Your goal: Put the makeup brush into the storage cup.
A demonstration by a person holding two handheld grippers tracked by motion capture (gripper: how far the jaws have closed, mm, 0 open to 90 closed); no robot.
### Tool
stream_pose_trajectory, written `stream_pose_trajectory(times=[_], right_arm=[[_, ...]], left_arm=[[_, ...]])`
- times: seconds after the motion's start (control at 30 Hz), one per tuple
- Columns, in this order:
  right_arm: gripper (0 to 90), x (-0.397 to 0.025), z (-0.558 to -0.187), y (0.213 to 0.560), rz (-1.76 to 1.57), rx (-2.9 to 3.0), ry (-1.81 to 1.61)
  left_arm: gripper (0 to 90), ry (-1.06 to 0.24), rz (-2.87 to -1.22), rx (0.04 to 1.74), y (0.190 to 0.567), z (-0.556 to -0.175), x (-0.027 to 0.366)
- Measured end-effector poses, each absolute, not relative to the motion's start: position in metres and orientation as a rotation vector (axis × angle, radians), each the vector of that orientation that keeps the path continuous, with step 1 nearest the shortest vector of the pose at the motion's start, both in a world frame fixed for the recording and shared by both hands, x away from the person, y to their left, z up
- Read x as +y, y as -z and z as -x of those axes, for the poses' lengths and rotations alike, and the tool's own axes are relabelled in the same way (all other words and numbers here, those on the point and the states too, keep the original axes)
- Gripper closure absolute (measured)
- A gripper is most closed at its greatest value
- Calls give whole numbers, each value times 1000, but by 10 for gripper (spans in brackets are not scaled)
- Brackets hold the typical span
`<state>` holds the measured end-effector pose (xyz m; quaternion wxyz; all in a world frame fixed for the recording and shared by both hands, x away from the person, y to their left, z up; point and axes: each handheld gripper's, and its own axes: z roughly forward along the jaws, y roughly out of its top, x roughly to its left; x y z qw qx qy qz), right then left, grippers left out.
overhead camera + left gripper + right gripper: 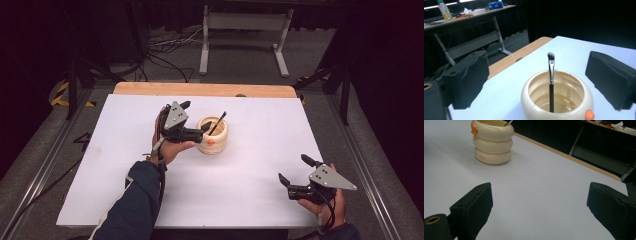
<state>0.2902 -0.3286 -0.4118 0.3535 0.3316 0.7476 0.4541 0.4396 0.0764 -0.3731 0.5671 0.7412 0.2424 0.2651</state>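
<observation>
Gripped in a person's right hand at the near right corner of the white table (pixel 250 190), the right gripper (pixel 295 172) rests with its 2 black jaws spread wide and nothing between them. Its own view looks across bare white surface toward the cream holder (pixel 492 141), which stands well apart from it at the far left. Farther in, near the table's middle, the left gripper (pixel 196 120) sits just left of that ribbed, 3-ringed holder (pixel 214 136), its jaws likewise parted and gripping nothing; they flank the holder's rim from above without touching it. A black-handled makeup brush (pixel 551 82) stands inside the holder, bristles up, leaning toward the far right. One small orange knob (pixel 211 141) marks the holder's near side. Beyond the white board, a strip of wooden tabletop (pixel 200 89) shows along the far edge.
</observation>
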Motion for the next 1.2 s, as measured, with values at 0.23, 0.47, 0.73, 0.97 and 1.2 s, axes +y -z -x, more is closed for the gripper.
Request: stream_pose_trajectory(times=[0.23, 0.47, 0.73, 0.97, 1.2], right_arm=[[68, -327, -291, 412, -856, 1934, -1170], [68, -327, -290, 412, -855, 1937, -1169], [68, -328, -290, 412, -854, 1935, -1165], [68, -328, -290, 412, -857, 1933, -1166], [68, -327, -290, 412, -853, 1933, -1159]], left_arm=[[25, -612, -1751, 523, 372, -437, 83], [17, -616, -1764, 476, 369, -433, 86], [17, -627, -1781, 461, 368, -430, 92], [13, -644, -1814, 440, 365, -425, 96], [15, -664, -1814, 437, 363, -416, 99]])
